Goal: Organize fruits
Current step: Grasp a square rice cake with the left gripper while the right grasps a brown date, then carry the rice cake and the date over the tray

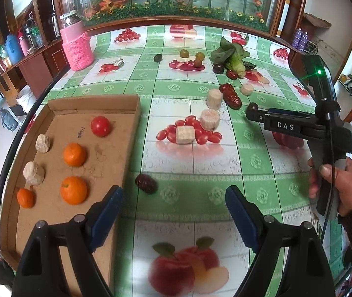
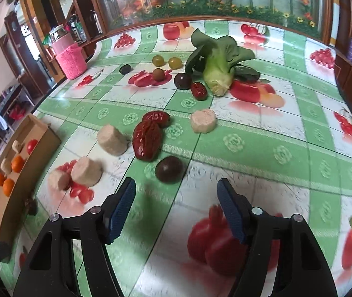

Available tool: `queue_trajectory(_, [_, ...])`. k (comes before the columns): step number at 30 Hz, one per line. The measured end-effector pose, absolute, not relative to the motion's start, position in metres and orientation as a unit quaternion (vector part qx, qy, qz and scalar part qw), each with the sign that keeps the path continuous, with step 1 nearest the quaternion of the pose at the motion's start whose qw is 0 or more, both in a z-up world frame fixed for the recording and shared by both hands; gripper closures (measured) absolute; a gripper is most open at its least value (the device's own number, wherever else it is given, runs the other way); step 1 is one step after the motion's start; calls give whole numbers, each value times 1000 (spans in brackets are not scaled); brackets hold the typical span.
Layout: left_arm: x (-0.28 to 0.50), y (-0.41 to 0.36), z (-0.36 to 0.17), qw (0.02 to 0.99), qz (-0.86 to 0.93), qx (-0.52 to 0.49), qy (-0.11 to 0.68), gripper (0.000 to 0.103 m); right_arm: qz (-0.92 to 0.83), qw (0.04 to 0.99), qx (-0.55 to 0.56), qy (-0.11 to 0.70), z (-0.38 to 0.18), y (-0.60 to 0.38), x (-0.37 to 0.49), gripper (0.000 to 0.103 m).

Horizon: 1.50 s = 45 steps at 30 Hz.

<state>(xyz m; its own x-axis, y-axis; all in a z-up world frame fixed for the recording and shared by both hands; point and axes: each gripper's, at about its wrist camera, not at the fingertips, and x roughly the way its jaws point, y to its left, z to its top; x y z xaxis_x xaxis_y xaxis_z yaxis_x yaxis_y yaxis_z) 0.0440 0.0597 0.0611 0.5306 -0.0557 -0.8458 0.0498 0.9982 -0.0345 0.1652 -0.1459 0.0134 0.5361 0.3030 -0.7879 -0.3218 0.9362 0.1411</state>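
Pink knit-covered jar (image 1: 77,45) by cabinet (image 1: 176,0)

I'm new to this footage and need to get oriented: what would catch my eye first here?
The loud green fruit-print tablecloth dominates. On the left sits a cardboard tray holding three oranges and a tomato. Mid-table lie wrinkled red dates, pale cylindrical chunks and a leafy green vegetable; both grippers hover open.

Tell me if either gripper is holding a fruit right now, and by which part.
Nothing is held. The left gripper and right gripper are both open, with only the tablecloth showing between their fingers.
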Motion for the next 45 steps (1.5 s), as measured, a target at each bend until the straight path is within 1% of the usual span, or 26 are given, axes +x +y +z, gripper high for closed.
queue_trajectory(3, [56, 56, 59, 873, -31, -6, 486, 16, 185, 875, -15, 448, 11, -143, 172, 50])
queue_trajectory(5, [63, 54, 56, 871, -36, -13, 490, 16, 198, 873, -33, 444, 11, -138, 174, 67])
queue_trajectory(6, [67, 53, 54, 869, -38, -17, 493, 16, 202, 872, -44, 443, 11, -135, 175, 71])
queue_trajectory(7, [71, 52, 53, 868, -41, -19, 494, 16, 202, 873, -58, 441, 10, -131, 176, 78])
queue_trajectory(8, [75, 50, 51, 867, -43, -21, 496, 16, 205, 872, -69, 439, 10, -128, 176, 80])
queue_trajectory(13, [96, 45, 43, 860, -60, -42, 505, 17, 206, 883, -68, 417, 19, -132, 164, 80])
queue_trajectory(16, [110, 45, 37, 856, -67, -55, 510, 25, 209, 886, -60, 409, 24, -136, 154, 80])
queue_trajectory(20, [124, 43, 27, 850, -71, -49, 520, 41, 211, 885, -53, 412, 25, -139, 150, 80])
queue_trajectory(21, [127, 43, 24, 848, -73, -49, 522, 49, 211, 885, -51, 412, 25, -140, 150, 80])
queue_trajectory(22, [130, 43, 21, 847, -72, -48, 525, 52, 211, 885, -48, 413, 24, -141, 149, 80])
queue_trajectory(23, [132, 44, 18, 846, -71, -47, 526, 60, 211, 885, -47, 413, 24, -141, 149, 80])
queue_trajectory(24, [134, 45, 17, 848, -70, -47, 522, 65, 211, 885, -44, 412, 24, -142, 149, 80])
queue_trajectory(25, [134, 46, 17, 852, -71, -46, 517, 68, 210, 885, -44, 412, 24, -142, 147, 80])
queue_trajectory(26, [135, 47, 17, 852, -73, -47, 517, 74, 209, 886, -43, 412, 24, -142, 147, 80])
queue_trajectory(33, [129, 49, 18, 854, -78, -60, 510, 75, 203, 885, -38, 418, 23, -141, 139, 80])
queue_trajectory(40, [97, 32, 26, 853, -120, -50, 506, 75, 192, 886, -30, 420, 28, -146, 120, 80])
queue_trajectory(45, [71, 27, 31, 849, -144, -61, 505, 75, 181, 887, -34, 425, 31, -150, 97, 79])
